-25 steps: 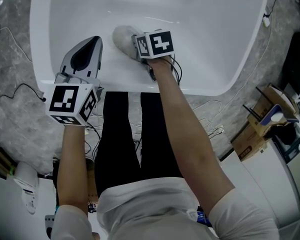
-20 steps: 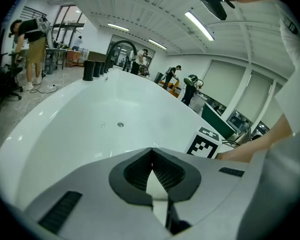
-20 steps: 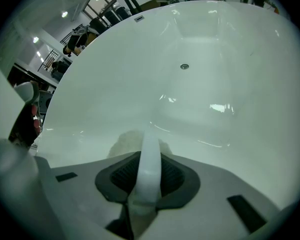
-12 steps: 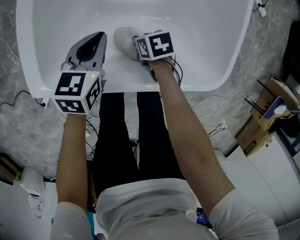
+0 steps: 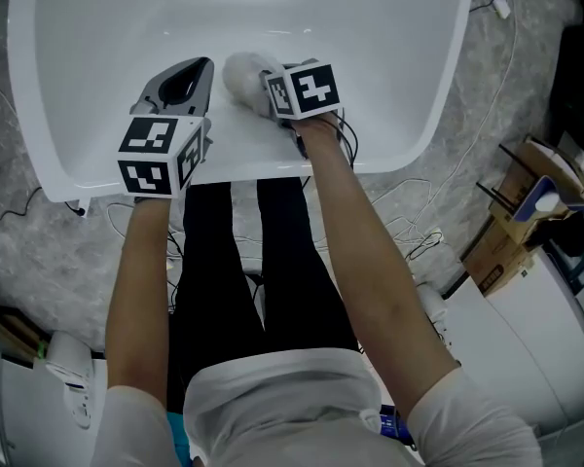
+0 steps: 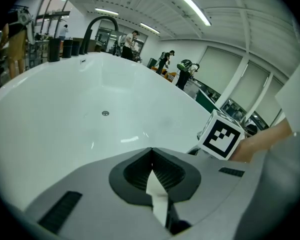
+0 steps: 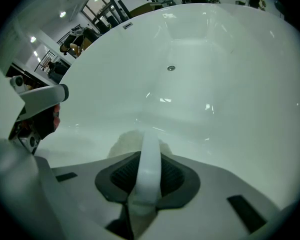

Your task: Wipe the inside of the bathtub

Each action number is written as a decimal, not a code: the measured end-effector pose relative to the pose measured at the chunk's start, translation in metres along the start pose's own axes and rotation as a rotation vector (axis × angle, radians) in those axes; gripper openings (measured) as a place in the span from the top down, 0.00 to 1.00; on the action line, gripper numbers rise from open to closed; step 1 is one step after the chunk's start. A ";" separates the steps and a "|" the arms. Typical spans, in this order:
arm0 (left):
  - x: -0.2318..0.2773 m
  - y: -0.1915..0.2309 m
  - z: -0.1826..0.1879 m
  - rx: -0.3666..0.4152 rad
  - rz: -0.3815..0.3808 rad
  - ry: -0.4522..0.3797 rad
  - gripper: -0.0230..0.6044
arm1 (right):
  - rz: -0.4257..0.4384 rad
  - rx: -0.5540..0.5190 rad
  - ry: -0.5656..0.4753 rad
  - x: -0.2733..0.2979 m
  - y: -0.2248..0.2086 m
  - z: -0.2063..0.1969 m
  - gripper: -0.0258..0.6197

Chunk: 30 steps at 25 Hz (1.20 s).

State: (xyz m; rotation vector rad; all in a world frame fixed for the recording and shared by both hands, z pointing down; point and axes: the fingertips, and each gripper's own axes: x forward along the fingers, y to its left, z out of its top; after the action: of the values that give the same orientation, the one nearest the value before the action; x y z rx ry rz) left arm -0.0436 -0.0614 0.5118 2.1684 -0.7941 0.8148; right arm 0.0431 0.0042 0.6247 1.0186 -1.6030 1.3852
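Bathtub (image 5: pixel 350 13), pad (image 5: pixel 241 74) strap (image 7: pixel 150 169) clamped in right jaws

Pale wiping pad (image 5: pixel 241 74) inside white bathtub (image 5: pixel 321 8).

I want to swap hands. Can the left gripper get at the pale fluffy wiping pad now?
Probably yes: the left gripper hangs beside the pale fluffy wiping pad, only bare white bathtub between them. Its jaws are shut, though, and the right gripper holds the pad's white handle.
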 end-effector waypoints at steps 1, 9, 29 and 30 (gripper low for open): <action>0.005 -0.003 0.000 0.007 -0.005 0.006 0.94 | -0.003 0.002 0.000 -0.002 -0.005 -0.002 0.81; 0.035 -0.032 0.005 0.031 -0.053 0.009 0.94 | -0.031 0.003 0.008 -0.017 -0.044 -0.016 0.81; 0.090 -0.068 -0.015 0.076 -0.095 0.101 0.94 | -0.198 -0.165 0.147 -0.046 -0.129 -0.050 0.81; 0.091 -0.068 -0.015 0.078 -0.093 0.105 0.94 | -0.212 -0.188 0.161 -0.046 -0.132 -0.051 0.81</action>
State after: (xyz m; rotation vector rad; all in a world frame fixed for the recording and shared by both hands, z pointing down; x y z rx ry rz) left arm 0.0569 -0.0374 0.5619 2.1928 -0.6137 0.9168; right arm 0.1847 0.0467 0.6380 0.9118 -1.4323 1.1221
